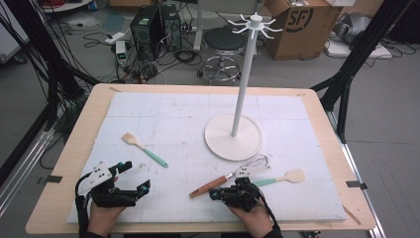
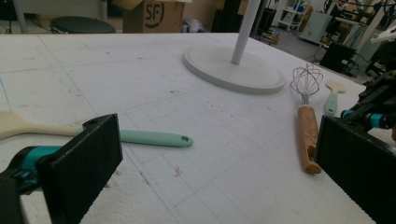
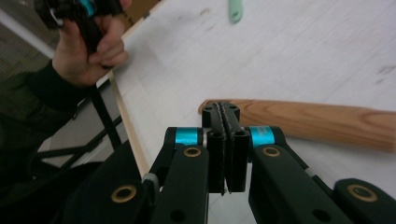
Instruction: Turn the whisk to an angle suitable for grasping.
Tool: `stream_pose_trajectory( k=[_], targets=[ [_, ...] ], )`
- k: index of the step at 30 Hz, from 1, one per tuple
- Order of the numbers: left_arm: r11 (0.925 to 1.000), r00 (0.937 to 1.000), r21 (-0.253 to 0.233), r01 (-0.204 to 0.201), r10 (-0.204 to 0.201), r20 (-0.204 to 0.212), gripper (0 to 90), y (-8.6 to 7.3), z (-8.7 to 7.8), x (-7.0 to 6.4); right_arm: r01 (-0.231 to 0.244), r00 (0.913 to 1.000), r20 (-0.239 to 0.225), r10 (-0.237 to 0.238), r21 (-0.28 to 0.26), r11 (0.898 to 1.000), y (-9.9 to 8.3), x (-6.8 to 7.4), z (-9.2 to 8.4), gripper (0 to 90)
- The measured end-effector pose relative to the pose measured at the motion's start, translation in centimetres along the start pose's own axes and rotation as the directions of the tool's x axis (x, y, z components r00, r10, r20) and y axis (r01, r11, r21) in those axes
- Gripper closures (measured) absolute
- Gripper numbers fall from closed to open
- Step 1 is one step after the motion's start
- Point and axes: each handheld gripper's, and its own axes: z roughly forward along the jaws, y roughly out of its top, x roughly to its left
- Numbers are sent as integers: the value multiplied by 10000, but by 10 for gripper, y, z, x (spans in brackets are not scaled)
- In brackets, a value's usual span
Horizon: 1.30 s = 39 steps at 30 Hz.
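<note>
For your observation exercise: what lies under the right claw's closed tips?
Under the right claw lies the whisk's wooden handle, end on the white mat. Contact is hidden.

The left gripper [image 1: 130,179] rests low at the near left, its jaws standing wide apart. The right gripper [image 1: 214,194] lies at the near right, jaws pressed together, pointing left.

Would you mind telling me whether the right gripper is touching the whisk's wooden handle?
Cannot tell: in the right gripper view the shut gripper overlaps the handle, hiding any gap.
</note>
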Motion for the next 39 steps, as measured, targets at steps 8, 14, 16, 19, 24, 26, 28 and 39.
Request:
stream_pose_trajectory(
  k=[8, 14, 16, 19, 24, 26, 28, 39],
  targets=[
    [9999, 10000, -100, 74, -74, 9, 17, 0, -2, 1, -81, 9999, -93, 86, 526, 9986, -1, 5, 17, 896],
    [10000, 10000, -65, 48, -48, 2, 17, 0, -1, 0, -191, 9998, -6, 192, 804, 9966, 2, 4, 21, 896],
    [10000, 10000, -38, 38, -38, 7, 17, 0, 0, 0, -279, 9996, 31, 278, 917, 9954, 2, 2, 22, 896],
    [10000, 10000, -4, 51, -51, 5, 17, 0, 1, -1, -382, 9992, 154, 368, 1051, 9937, 4, 1, 24, 896],
    [10000, 10000, 32, 63, -63, 15, 17, -1, 1, 0, -43, 9984, 562, -46, 1572, 9876, 8, 5, 32, 896],
    [10000, 10000, 23, 45, -45, 20, 17, -1, 1, 0, -70, 9984, 568, -20, 1566, 9876, 9, 3, 34, 896],
    [10000, 10000, 1, 46, -46, 36, 17, 0, 1, 0, -114, 9983, 589, 22, 1574, 9875, 10, 3, 34, 896],
    [10000, 10000, 39, 47, -47, 53, 17, 0, 2, -1, -316, 9976, 655, 232, 1297, 9910, 16, -3, 37, 896]
  ],
)
